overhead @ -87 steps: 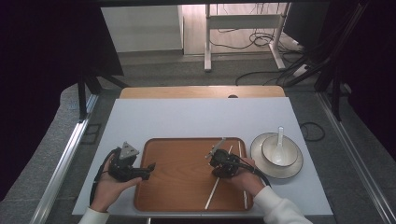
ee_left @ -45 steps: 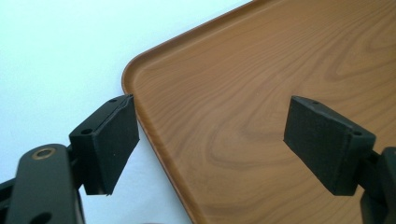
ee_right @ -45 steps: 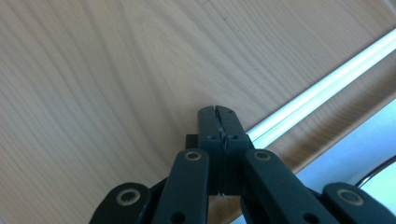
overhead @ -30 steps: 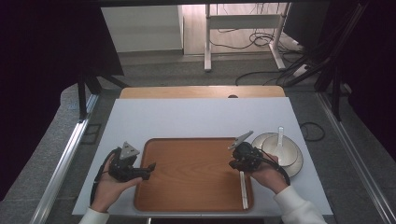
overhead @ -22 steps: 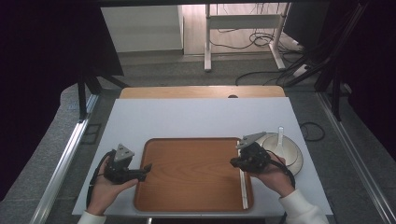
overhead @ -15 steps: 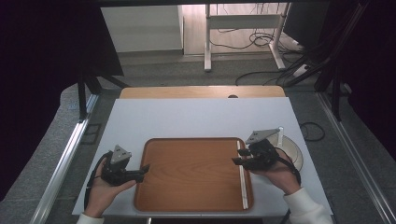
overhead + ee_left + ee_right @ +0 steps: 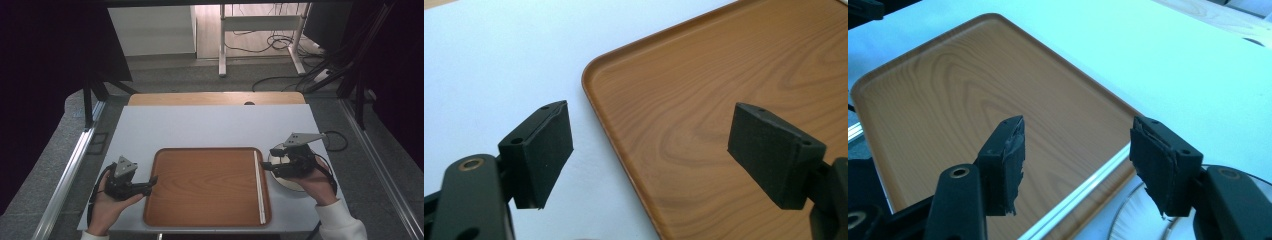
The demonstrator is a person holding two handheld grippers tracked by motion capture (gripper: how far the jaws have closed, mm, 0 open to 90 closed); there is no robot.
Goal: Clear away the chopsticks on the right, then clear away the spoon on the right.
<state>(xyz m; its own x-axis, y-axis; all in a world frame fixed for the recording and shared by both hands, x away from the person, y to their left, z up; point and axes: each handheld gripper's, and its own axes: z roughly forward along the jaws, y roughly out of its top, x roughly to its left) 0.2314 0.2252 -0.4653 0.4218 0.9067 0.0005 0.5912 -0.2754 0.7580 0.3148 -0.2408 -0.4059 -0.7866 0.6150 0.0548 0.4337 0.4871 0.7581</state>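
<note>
Both tools released, gripping nothing. Left tool [image 7: 150,181] at tray's [image 7: 200,200] left edge, lower left of frame. Right tool [image 7: 265,166] over plate [image 7: 290,184], lower right. White stick [image 7: 258,186] lies along tray's right side.

Bare across most of the brown wood-grain rectangular tray [image 7: 205,185]; only a thin white stick [image 7: 258,185] lay along its right inner edge. Open white tabletop [image 7: 210,125] beyond tray, nothing in the way. Round white plate [image 7: 292,182] just right of tray, under right hand [image 7: 312,180].
</note>
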